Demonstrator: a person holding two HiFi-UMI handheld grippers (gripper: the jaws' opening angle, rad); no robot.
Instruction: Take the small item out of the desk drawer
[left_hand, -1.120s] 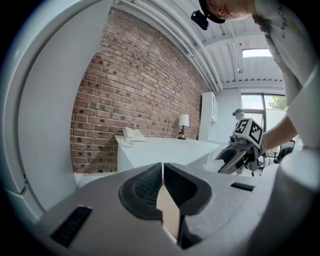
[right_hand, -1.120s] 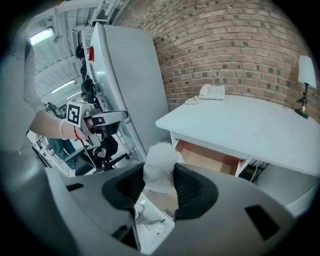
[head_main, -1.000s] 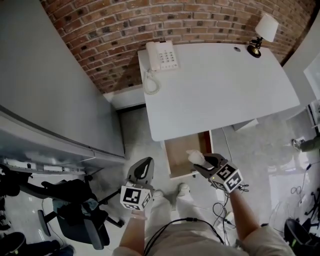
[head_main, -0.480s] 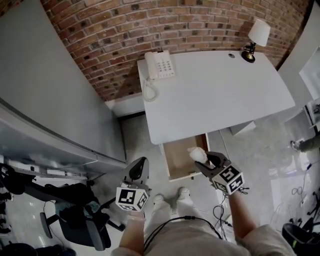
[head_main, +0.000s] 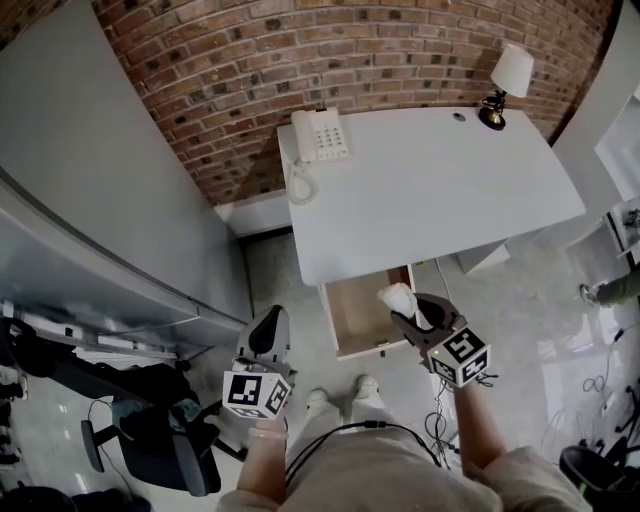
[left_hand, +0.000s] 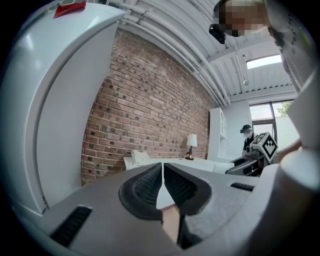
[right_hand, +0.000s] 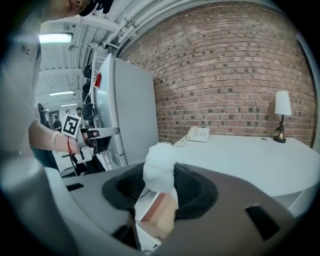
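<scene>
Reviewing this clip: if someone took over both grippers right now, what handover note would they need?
Left gripper: shut, empty, held to the left of the desk drawer.
Right gripper: shut on the small white item, held above the open drawer's right side.
Done: drawer pulled open, item out of it.
Left: probably set the item down, perhaps on the desk; the drawer is not yet closed.
</scene>
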